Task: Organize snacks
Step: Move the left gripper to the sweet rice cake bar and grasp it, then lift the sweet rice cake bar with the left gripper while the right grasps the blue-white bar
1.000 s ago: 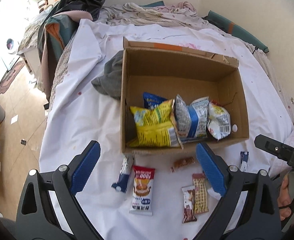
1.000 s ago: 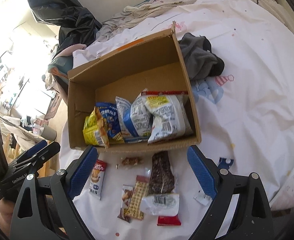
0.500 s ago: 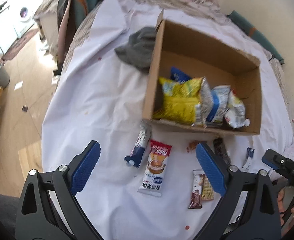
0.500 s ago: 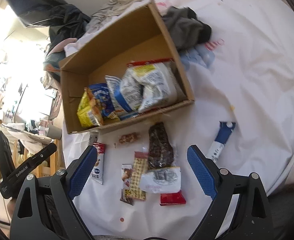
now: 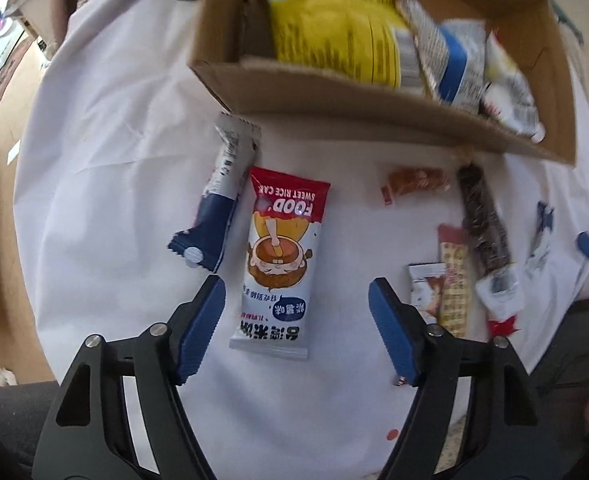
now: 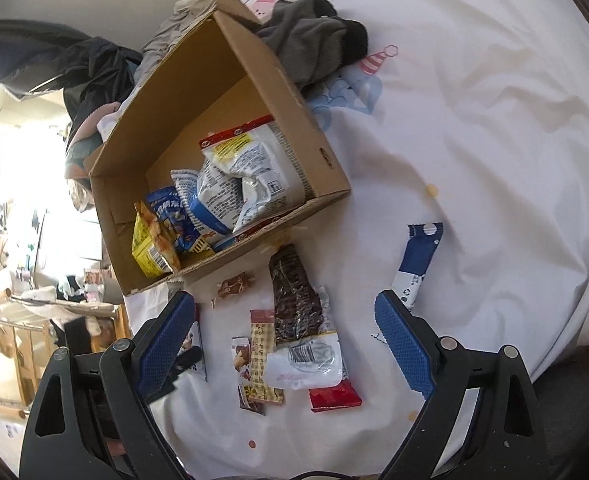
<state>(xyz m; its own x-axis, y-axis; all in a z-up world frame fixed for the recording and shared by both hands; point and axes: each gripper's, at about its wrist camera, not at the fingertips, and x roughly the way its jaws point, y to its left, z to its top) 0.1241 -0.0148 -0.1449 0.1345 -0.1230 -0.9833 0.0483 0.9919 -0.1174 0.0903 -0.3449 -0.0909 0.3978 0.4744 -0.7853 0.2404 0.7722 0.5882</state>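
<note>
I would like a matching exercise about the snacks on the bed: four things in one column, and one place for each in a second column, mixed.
Things:
1. yellow chip bag
2. sweet rice cake packet
3. grey garment
4. small orange-brown candy

Places:
A. on the sheet, outside the box, beside its far end
B. inside the cardboard box
C. on the sheet, between the left gripper fingers
D. on the sheet, just in front of the box wall

Pairs: 1-B, 2-C, 3-A, 4-D
</note>
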